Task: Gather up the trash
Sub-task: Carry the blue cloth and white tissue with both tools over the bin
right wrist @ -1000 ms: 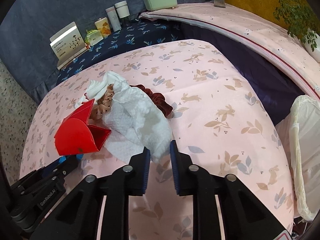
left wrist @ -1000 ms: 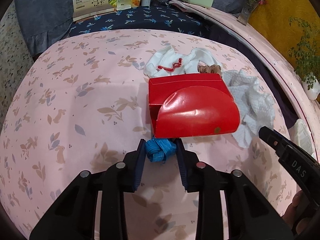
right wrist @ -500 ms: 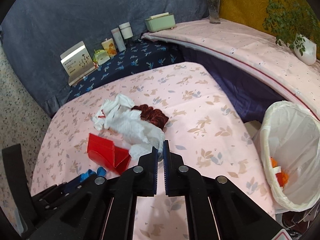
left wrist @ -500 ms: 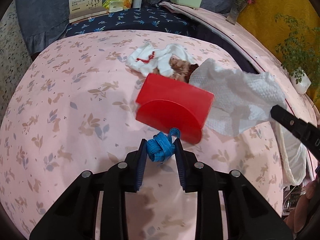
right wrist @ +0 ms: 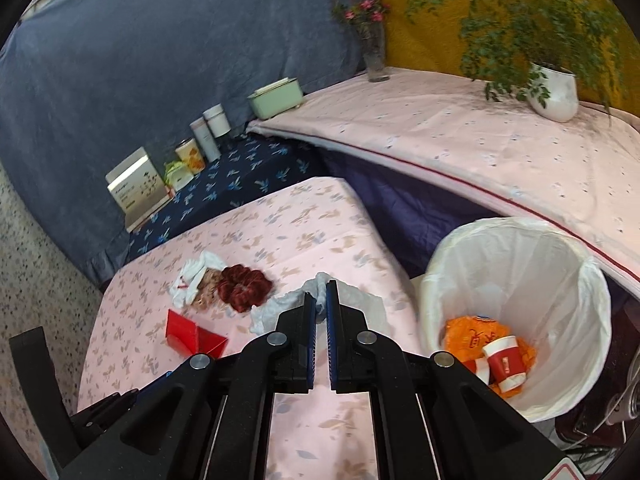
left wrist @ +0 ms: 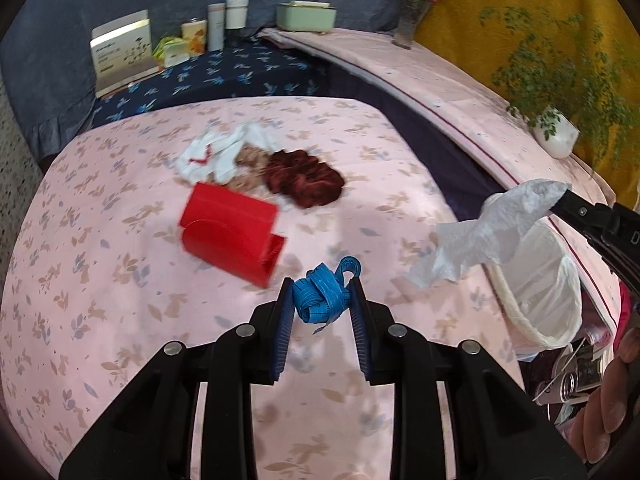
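My right gripper [right wrist: 321, 294] had its blue-padded jaws pinched shut on a crumpled white paper towel [right wrist: 280, 306], which hung over the pink floral tablecloth [right wrist: 304, 236]. To its right stood a wastebasket lined with a white plastic bag [right wrist: 560, 280], holding an orange wrapper [right wrist: 468, 332] and a red-and-white paper cup [right wrist: 505, 362]. On the cloth lay a dark red scrunchie [right wrist: 244, 289], a beige scrunchie [right wrist: 206, 289], a white sock with red trim [right wrist: 194, 278] and a folded red cardboard box [right wrist: 192, 336]. Part of my left gripper [right wrist: 120, 404] showed at the lower left.
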{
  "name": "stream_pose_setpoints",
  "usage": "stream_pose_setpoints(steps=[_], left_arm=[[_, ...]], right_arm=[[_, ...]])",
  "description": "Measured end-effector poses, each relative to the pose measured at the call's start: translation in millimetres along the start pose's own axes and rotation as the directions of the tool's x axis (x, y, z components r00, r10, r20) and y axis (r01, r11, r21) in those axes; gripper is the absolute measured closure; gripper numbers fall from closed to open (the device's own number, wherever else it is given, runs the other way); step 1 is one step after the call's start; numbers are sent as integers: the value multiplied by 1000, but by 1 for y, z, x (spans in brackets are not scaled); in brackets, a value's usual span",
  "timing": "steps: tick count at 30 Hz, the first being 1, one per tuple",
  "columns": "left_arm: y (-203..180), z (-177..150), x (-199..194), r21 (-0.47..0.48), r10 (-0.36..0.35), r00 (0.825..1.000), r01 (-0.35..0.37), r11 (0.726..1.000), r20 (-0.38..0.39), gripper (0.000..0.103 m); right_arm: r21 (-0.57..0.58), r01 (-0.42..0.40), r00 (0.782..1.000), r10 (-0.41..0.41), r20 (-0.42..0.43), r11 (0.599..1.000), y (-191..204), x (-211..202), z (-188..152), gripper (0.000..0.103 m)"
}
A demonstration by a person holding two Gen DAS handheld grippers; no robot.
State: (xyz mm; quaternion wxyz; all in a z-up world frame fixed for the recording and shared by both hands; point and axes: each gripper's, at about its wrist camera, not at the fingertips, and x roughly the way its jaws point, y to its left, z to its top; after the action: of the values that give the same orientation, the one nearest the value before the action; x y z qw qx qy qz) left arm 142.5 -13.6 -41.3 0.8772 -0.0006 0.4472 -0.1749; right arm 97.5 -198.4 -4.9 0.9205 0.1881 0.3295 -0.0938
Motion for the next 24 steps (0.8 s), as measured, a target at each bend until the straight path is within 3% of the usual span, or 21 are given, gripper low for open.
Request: stream_pose_setpoints(steps=[10, 24], left_arm=[[-89, 6, -1, 142, -73, 997, 72, 987, 1, 77], [-199, 5, 12, 318, -175, 984, 178, 931, -38, 77]], right_arm=[[90, 61, 997, -65, 46, 994, -69, -32, 5, 98], [210, 160, 982, -177, 67, 965, -162, -58, 9, 98]])
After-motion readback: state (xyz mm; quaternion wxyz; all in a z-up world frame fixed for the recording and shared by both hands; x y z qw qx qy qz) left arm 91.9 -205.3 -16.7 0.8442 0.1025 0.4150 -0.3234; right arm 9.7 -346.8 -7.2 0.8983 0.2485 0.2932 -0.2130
